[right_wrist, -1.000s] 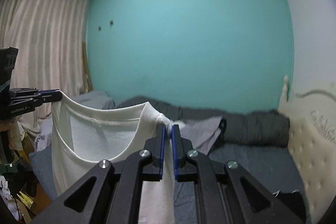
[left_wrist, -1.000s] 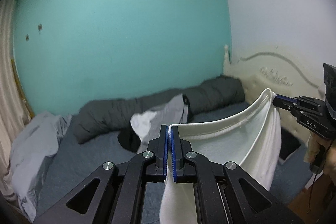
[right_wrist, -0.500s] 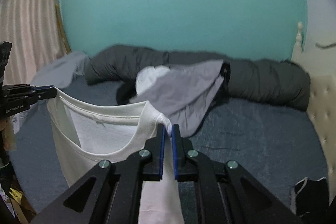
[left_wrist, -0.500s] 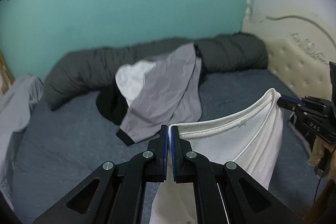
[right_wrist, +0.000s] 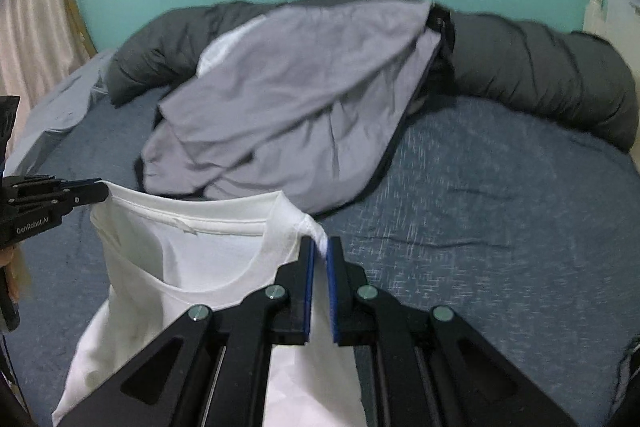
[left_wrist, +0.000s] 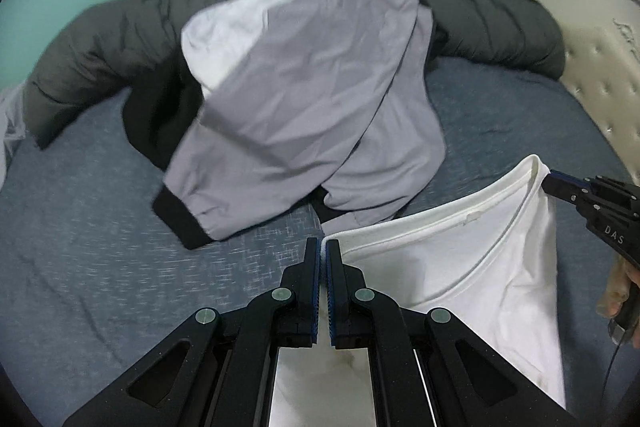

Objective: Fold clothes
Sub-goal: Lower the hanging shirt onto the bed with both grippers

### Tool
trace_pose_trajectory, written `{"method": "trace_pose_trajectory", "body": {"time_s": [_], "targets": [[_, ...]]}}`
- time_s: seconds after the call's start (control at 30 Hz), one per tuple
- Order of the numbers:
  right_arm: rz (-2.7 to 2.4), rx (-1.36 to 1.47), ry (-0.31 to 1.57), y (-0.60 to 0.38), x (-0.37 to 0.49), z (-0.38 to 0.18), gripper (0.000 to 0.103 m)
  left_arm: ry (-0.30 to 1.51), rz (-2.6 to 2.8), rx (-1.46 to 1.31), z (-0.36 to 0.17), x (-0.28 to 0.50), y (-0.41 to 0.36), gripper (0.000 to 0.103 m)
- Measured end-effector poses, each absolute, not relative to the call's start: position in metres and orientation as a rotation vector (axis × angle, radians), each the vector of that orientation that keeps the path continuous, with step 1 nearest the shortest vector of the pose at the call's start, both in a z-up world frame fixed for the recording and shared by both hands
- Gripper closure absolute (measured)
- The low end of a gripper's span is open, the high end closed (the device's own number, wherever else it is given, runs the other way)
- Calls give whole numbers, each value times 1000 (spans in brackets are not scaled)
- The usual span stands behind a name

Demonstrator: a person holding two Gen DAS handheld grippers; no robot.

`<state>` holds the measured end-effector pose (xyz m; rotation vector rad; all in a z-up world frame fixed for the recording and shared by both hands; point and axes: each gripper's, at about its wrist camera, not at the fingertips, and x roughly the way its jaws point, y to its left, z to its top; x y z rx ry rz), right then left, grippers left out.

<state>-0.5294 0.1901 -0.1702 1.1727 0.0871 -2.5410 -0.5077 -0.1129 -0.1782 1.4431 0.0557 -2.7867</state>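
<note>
Two grippers, left gripper (left_wrist: 323,251) and right gripper (right_wrist: 319,247), pinch the white T-shirt (left_wrist: 472,267) at its shoulders; the thin grips could slip, and its hem, probably hanging unseen, may bunch on the near bed (right_wrist: 500,227).

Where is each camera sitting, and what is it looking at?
Left wrist: rides on the left gripper, looking down its fingers at the bed; the right gripper and a hand show.
Right wrist: rides on the right gripper, looking down at the bed; the left gripper shows.
Both see the held white T-shirt, grey garment and dark duvet.
</note>
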Motion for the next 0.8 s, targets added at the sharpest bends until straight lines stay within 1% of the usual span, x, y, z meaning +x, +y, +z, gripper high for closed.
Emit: {"method": "trace_pose_trajectory", "body": {"time_s": [0.3,0.43,0.57,0.6,0.63,0.7,0.73,0.77,0.8], "targets": [[-2515,1314,58,194,-575,-239,97,62,-2733,1532,-244,-553,-110,100],[-2492,1363,52,194,-585,-257,97,68,-2718,1549,-263,-562,-108,100],[-2474,1406,60,193,-589,-268,95,125,-2704,1599,-276,-566,-106,99],[-2475,1414,59,194,-589,-268,95,122,-2707,1591,-276,-564,-106,96],[-2480,1409,46,197,-587,-267,95,123,-2711,1581,-274,-563,-106,90],[-2496,1390,-2,204,-584,-261,90,185,-2720,1536,-264,-557,-116,47],[-2514,1386,-30,208,-581,-257,80,216,-2725,1513,-259,-553,-121,41],[-2537,1372,-58,214,-578,-251,68,246,-2728,1491,-254,-550,-126,37],[-2561,1347,-85,219,-573,-244,63,276,-2731,1470,-249,-547,-131,37]]}}
